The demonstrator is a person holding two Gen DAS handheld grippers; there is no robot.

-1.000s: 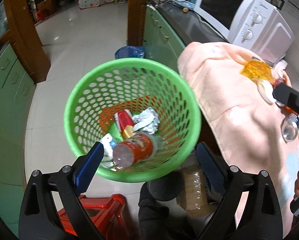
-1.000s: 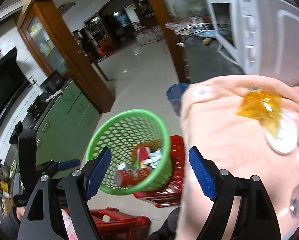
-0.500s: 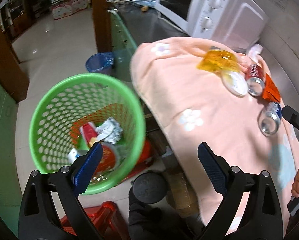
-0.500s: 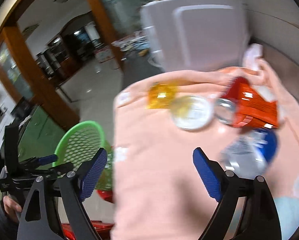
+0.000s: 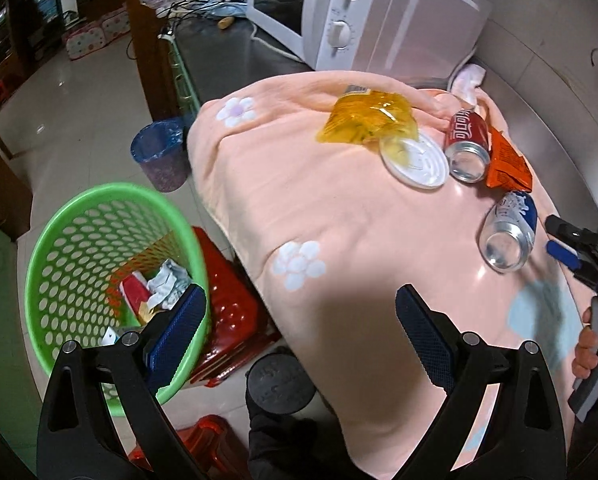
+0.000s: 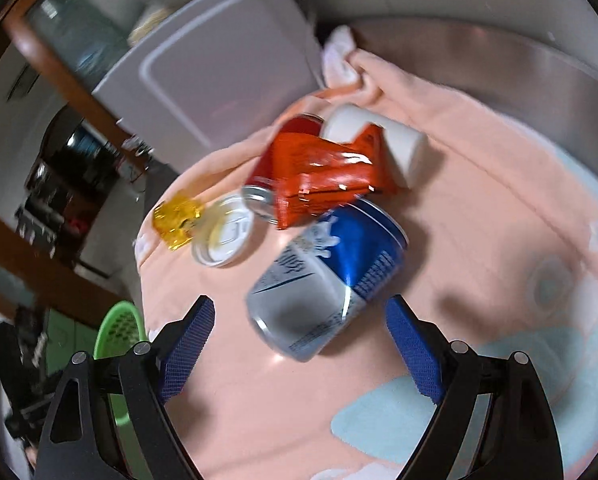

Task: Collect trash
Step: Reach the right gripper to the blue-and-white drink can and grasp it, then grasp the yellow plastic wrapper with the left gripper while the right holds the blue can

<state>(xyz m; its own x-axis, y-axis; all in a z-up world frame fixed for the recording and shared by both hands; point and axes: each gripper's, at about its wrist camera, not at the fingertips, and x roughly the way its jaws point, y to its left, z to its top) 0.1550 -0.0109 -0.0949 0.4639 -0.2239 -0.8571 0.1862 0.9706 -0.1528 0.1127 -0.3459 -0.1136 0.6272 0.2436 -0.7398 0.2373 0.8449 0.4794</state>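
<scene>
Left claw (image 5: pixel 299 320): jaws wide apart, nothing between them; it hangs over the near edge of the cloth, its left pad in front of the basket.
Right claw (image 6: pixel 299 332): jaws spread wide, gripping nothing; the blue can lies just ahead of the gap between the pads, touching neither.
Right claw, other view: seen from the left wrist at the right edge (image 5: pixel 571 248), a hand (image 5: pixel 591 344) on its handle.
Cloth (image 5: pixel 339 216): pink with white flowers, spread over the tabletop (image 5: pixel 227 56) and hanging over its front edge.
Blue can (image 6: pixel 327 276): on its side on the cloth, open end toward the claw; blue and silver.
Red can (image 5: pixel 465 144): on its side, just beyond the blue can, beside the lid.
Orange wrapper (image 6: pixel 323 172): crumpled, lying against the red can, between it and the blue can.
Lid (image 5: pixel 415 158): white disc, flat on the cloth, partly under the yellow bag.
Yellow bag (image 5: pixel 367 120): clear yellow packet at the far side of the cloth.
White cup (image 6: pixel 379 140): on its side behind the wrapper; blurred.
Basket (image 5: pixel 79 220): green, perforated, beside the tabletop and below it, resting on a red stool (image 5: pixel 223 304); it holds crumpled foil and red packaging.
Microwave (image 5: pixel 379 12): white, at the back of the tabletop beyond the cloth.
Blue bin (image 5: pixel 161 156): on the floor past the basket.
</scene>
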